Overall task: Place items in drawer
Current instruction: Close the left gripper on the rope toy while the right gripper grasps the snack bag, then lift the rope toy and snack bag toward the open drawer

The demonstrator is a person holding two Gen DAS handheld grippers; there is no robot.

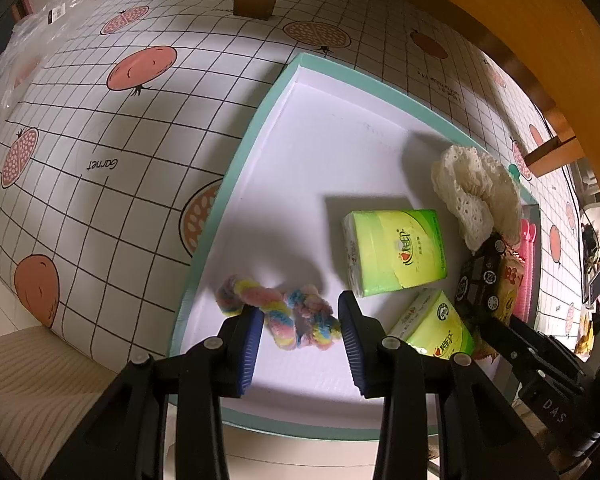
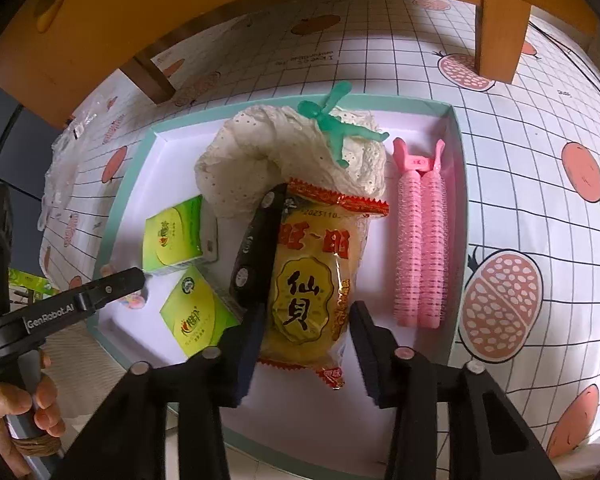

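Across a checked cloth printed with pink fruit lies a shallow drawer with a mint-green rim and a white floor, and everything for the task already sits inside it. Near the drawer's front left corner, a fluffy rainbow cord lies twisted on the floor, and the left gripper hangs over it with its jaws partly apart on either side of the cord, the blue pads not pressing on it. Two green tissue packs lie just right of the cord, one behind the other. Right of those, a black toy car stands on edge, wedged between the nearer tissue pack and one yellow snack bag with a red crimped top. The right gripper straddles the near end of that bag with its jaws narrow; whether the pads actually touch the wrapper I cannot tell. Behind the bag, one bundle of cream lace cloth is heaped against the far wall, and one small green plastic figure lies on top of it. Two pink hair rollers lie side by side along the right wall. Beyond the drawer stand wooden furniture legs, and a clear plastic bag lies on the cloth at far left. A hand grips the left tool's handle.
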